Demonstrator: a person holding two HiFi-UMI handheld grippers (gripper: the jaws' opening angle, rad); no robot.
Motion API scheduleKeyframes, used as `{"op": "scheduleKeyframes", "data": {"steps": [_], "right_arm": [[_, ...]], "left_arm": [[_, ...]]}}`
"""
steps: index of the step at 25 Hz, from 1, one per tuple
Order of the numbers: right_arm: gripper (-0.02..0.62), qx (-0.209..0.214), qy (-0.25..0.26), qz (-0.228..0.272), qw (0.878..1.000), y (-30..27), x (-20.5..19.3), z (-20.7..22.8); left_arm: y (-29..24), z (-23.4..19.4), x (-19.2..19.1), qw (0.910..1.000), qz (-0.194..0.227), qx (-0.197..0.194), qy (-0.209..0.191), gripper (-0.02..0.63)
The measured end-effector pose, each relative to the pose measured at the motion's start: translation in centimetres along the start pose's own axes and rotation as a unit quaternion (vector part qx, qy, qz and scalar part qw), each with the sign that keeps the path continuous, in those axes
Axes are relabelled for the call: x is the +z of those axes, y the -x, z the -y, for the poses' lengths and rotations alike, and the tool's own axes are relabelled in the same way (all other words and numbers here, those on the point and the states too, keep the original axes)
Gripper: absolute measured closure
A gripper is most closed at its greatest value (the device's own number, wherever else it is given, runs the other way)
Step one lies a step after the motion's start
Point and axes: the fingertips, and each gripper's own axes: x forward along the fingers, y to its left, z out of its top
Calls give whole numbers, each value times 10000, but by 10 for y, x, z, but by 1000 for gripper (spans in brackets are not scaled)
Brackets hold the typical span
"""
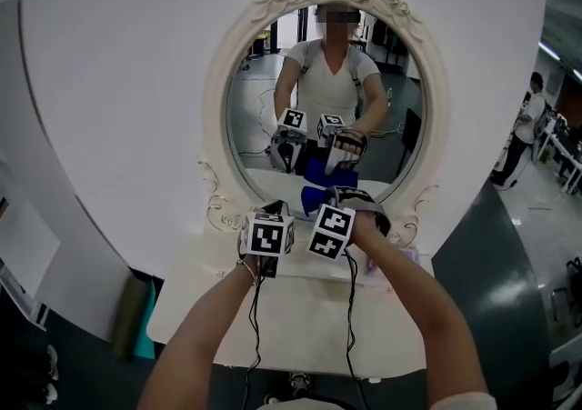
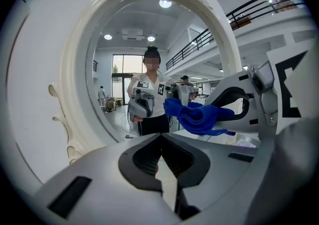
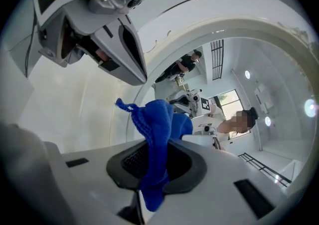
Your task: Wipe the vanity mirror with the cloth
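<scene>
Blue cloth (image 3: 157, 134) clamped in right hand-held gripper (image 3: 153, 171), bunched above its jaws | close before lower glass of vanity mirror (image 1: 264, 117), contact unclear | left hand-held gripper (image 2: 160, 164) just beside, jaws drawn together, nothing between | white worktop (image 1: 300, 313) below

The head view looks forward and down at the mirror (image 1: 327, 99) and bench (image 1: 300, 317) from a little way back. Both gripper views sit close below the mirror, facing its glass. All three share the mirror and cloth (image 3: 157, 134).
</scene>
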Motion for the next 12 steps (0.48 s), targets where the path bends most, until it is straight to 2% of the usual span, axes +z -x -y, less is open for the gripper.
{"op": "scheduleKeyframes", "data": {"steps": [12], "right_arm": [[531,-905,134,-174,9957,76,-26,110]], "left_arm": [[16,19,135,9948,1005,-140,-81,603]]}}
